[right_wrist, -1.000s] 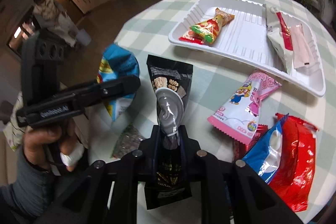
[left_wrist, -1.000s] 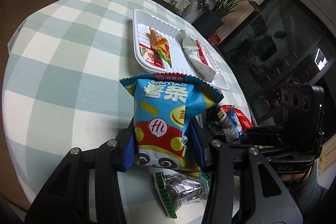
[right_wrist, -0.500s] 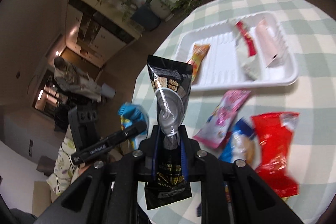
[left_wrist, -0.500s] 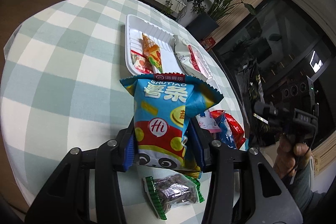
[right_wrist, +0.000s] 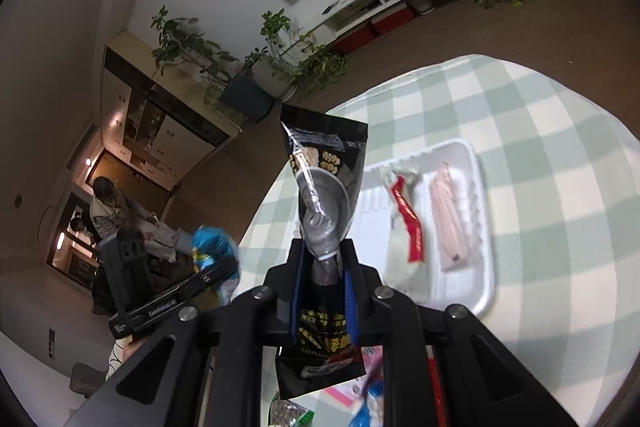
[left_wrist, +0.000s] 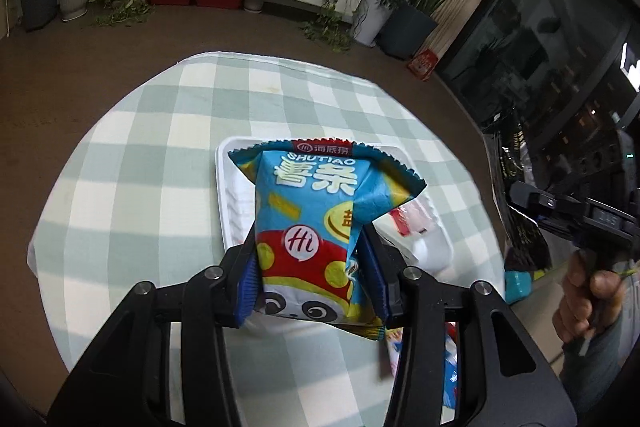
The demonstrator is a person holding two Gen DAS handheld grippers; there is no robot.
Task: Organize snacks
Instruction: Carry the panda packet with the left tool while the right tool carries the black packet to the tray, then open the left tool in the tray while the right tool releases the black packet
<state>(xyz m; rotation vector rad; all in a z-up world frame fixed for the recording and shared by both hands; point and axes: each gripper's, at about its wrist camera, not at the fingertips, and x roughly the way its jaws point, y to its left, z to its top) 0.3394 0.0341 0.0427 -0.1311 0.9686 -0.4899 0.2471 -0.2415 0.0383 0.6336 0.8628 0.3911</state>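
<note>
My left gripper (left_wrist: pixel 314 281) is shut on a blue potato-stick snack bag (left_wrist: pixel 320 223) and holds it up above the white tray (left_wrist: pixel 224 211) on the checked table. My right gripper (right_wrist: pixel 322 291) is shut on a black snack pouch (right_wrist: pixel 326 187), raised above the table beside the tray (right_wrist: pixel 480 267). The tray holds a white-and-red packet (right_wrist: pixel 404 227) and a pink packet (right_wrist: pixel 448 223). The right gripper with its black pouch also shows in the left wrist view (left_wrist: pixel 532 203), at the right. The left gripper with its blue bag shows in the right wrist view (right_wrist: pixel 212 247), at the left.
Loose snack packets lie on the table near its front edge: red, blue and pink ones (right_wrist: pixel 372 399) and a green-edged one (right_wrist: pixel 288 415). The round table (left_wrist: pixel 132 187) has a green-and-white checked cloth. Plants and a low TV shelf stand beyond it.
Both grippers have risen higher above the table with their bags still held. The left view now looks down on the tray, behind the blue bag.
</note>
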